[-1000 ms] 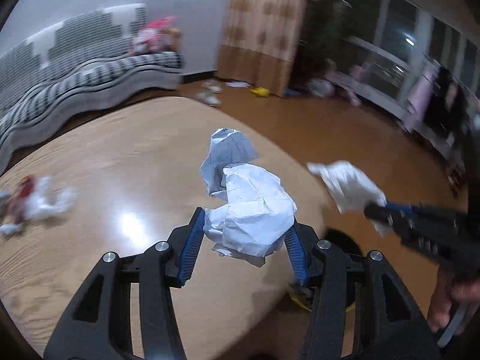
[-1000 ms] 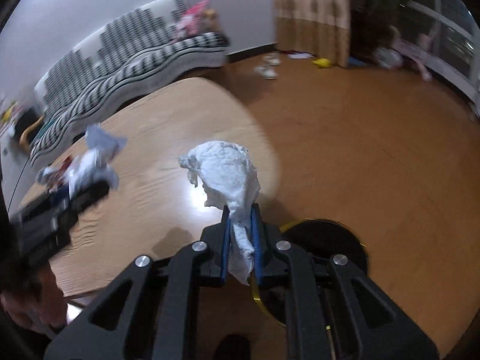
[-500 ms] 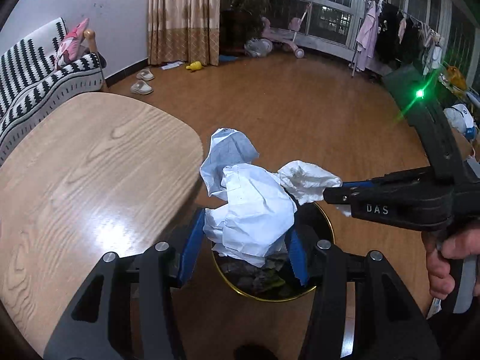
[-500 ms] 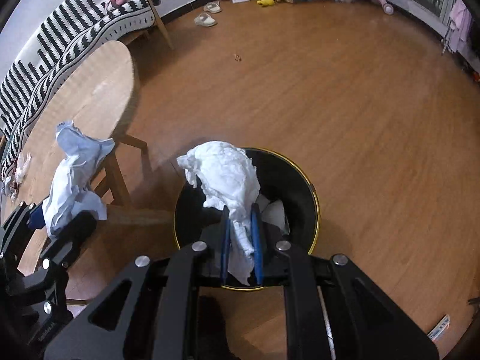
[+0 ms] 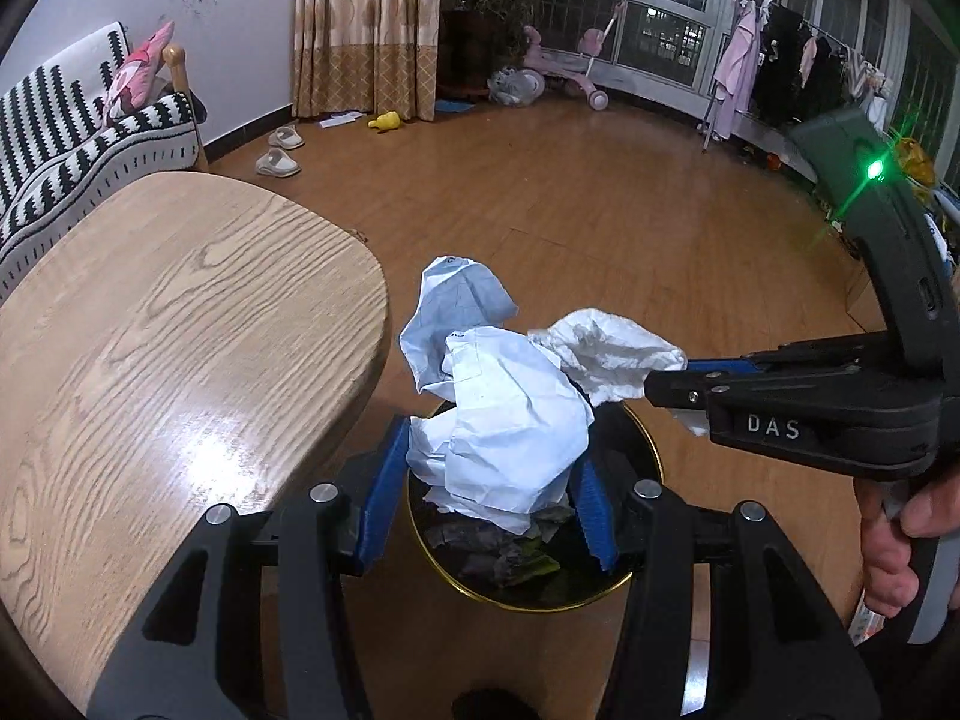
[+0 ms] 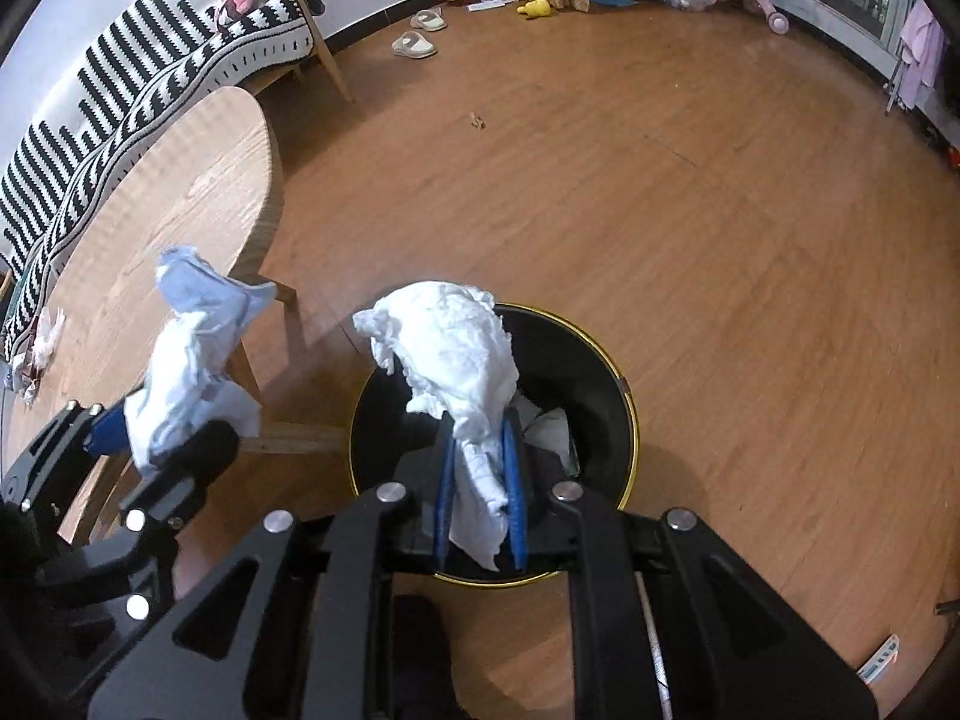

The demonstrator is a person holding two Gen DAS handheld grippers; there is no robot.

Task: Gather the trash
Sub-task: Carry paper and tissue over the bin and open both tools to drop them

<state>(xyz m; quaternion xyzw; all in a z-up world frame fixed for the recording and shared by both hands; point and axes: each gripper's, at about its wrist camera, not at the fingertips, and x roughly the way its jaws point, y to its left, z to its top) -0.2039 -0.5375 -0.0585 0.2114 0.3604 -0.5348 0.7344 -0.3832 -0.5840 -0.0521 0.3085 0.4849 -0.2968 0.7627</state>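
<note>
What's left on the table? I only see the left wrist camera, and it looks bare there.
Observer: In the right wrist view, a small heap of scraps lies at the table's far end, near the striped sofa.
Operator: Is the white tissue over the bin?
Observer: Yes; the right gripper holds the tissue above the bin's opening.
Operator: Anything white inside already?
Observer: Yes, white paper lies inside, beside the fingers.

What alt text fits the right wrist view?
The right tongs pinch a crumpled white tissue above a black trash bin. At left, the left tongs hold crumpled paper beside a wooden table.
</note>
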